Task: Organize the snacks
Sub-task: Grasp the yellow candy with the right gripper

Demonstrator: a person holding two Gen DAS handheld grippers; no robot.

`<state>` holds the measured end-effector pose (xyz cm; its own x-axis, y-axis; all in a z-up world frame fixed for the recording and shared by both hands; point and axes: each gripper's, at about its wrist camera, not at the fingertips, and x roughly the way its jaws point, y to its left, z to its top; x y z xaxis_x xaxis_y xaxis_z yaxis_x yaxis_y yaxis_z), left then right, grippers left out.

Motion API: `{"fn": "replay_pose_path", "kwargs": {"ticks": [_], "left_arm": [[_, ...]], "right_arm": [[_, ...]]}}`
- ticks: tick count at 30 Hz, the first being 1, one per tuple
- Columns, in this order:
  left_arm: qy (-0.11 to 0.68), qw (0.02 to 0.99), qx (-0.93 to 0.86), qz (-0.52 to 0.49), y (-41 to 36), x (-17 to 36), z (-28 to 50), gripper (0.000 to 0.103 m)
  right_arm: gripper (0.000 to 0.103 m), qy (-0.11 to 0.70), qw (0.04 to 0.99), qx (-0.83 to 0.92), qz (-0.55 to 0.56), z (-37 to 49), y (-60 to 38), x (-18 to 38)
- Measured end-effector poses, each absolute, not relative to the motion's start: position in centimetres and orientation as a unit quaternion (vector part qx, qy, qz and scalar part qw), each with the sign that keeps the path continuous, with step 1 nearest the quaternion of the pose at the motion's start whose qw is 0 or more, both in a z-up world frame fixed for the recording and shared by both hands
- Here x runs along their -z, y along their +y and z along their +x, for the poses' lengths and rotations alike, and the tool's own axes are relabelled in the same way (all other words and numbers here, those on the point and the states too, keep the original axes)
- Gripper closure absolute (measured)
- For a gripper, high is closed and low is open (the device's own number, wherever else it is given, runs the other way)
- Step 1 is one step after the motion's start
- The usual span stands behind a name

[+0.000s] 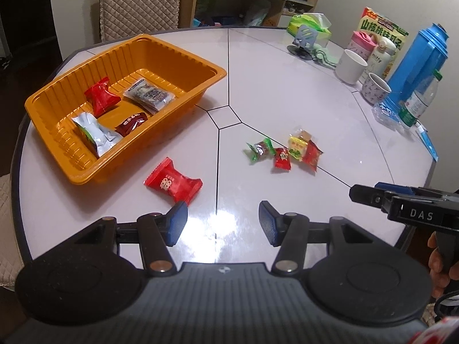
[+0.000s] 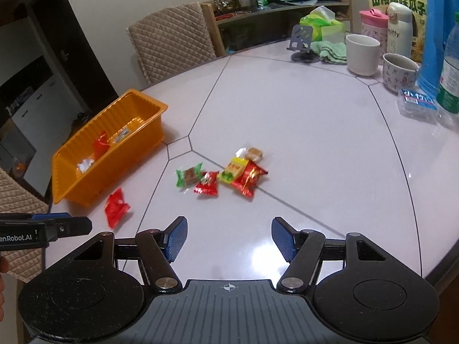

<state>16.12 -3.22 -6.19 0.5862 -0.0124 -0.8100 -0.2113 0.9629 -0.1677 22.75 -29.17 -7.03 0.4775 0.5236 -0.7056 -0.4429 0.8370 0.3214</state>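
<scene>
Both claws, left [image 1: 221,223] and right [image 2: 229,239], hover agape and empty near the orange tray [image 1: 198,99]; one red snack [image 1: 172,183] lies just beside it, a cluster [image 2: 222,176] farther off. Slick wrappers may skid from closing pads.

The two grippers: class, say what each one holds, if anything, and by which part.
Nothing is held. The left gripper and the right gripper are both open above the table, with only bare tabletop between their fingers.
</scene>
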Motion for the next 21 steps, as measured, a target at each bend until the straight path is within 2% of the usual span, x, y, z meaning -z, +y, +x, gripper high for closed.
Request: {"fn": "replay_pose_path", "kwargs": {"ticks": [4, 6, 15, 21], "left_arm": [[0.45, 0.882, -0.068, -0.125, -3.2, 6.7, 17.3, 0.052], [0.45, 0.881, -0.077, -0.126, -3.2, 7.0, 18.0, 0.052], [0.457, 0.871, -0.112, -0.139, -2.4, 8.6, 20.2, 0.052], [0.461, 0.866, -0.131, -0.147, -1.6, 9.1, 20.9, 0.052]], "right_arm": [[0.039, 0.417, 0.861, -0.288, 0.036, 24.3, -28.2, 7.3], [0.051, 0.419, 0.858, -0.295, 0.03, 25.2, -27.5, 7.6], [0.074, 0.431, 0.847, -0.311, 0.018, 28.9, -24.4, 9.7], [0.076, 0.444, 0.841, -0.309, 0.016, 31.0, -23.2, 11.1]]}}
